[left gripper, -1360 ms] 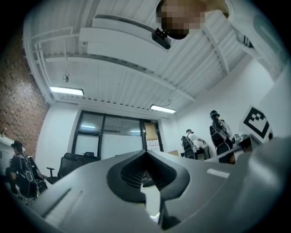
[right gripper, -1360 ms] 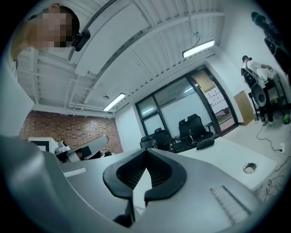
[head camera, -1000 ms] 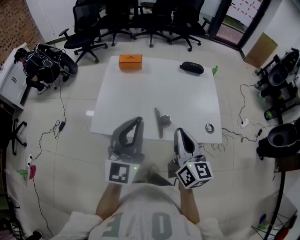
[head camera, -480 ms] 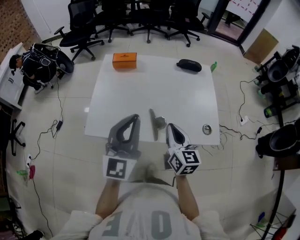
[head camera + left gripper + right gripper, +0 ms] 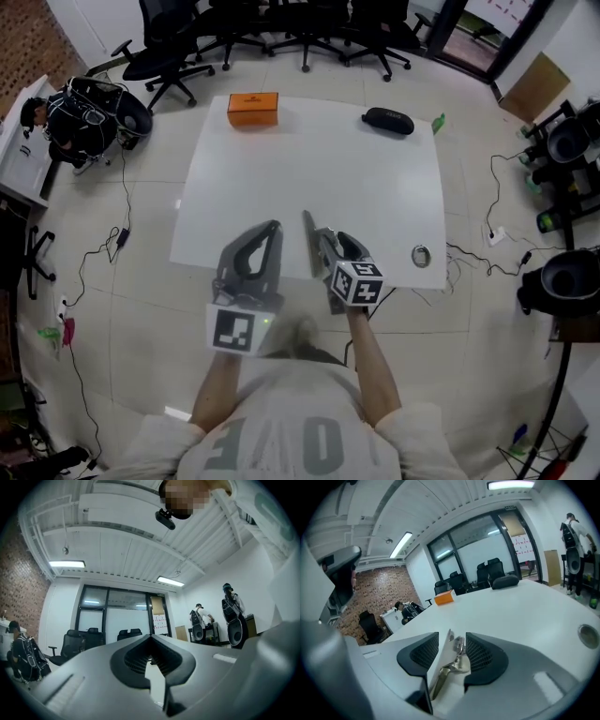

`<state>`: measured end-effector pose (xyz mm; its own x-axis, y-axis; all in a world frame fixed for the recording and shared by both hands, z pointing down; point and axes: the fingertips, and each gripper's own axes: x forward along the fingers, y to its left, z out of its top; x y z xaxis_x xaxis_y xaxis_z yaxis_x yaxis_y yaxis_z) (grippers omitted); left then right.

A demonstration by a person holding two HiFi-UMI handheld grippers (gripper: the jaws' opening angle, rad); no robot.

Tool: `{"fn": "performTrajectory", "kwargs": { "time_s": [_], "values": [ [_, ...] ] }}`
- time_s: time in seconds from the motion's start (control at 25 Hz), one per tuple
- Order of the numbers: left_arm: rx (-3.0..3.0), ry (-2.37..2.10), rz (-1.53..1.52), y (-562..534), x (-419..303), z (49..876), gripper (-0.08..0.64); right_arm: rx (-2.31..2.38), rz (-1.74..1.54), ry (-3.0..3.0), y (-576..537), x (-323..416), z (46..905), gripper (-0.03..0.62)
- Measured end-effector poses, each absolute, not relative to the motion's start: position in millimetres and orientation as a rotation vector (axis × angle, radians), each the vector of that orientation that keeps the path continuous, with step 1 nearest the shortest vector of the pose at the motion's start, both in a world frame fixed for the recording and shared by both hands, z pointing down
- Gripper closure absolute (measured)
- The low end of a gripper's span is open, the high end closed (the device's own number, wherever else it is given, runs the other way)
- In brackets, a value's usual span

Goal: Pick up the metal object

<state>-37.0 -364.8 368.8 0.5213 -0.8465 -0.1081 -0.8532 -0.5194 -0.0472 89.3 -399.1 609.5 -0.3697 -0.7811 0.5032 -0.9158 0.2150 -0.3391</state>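
The metal object [image 5: 307,234], a long flat strip with a clamp-like part on it, lies near the front edge of the white table [image 5: 375,187]. My right gripper [image 5: 328,246] has reached over that edge, and its jaws are opening. In the right gripper view the metal object [image 5: 451,663] lies between the two dark ribbed pads [image 5: 483,653], which stand apart from it. My left gripper [image 5: 265,242] hovers just left of the object, with its jaws meeting at the tip. In its own view the left gripper [image 5: 150,637] points up at the room and holds nothing.
An orange box [image 5: 253,107] and a black case [image 5: 387,121] sit at the table's far edge. A small round metal ring [image 5: 420,254] lies near the front right corner. Office chairs [image 5: 178,47] stand beyond the table. Cables [image 5: 122,246] trail on the floor at both sides.
My right gripper has moved forward and to the left, over the table edge and onto the metal object, and its jaws have spread apart. My left gripper has hardly moved.
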Motion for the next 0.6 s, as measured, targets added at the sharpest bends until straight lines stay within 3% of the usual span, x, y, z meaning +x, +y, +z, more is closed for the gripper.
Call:
{"fn": "performTrajectory", "kwargs": {
  "time_s": [0.12, 0.6],
  "values": [
    [-2.657, 1.493, 0.095, -368.3, -36.6, 370.8, 0.558, 1.585, 0.953, -2.214, -403.3, 87.1, 629.0, 0.401],
    [-2.625, 1.560, 0.025, -378.1, -46.6, 381.2, 0.558, 1.580, 1.192, -2.165, -411.0, 79.1, 641.3, 0.515]
  ]
}}
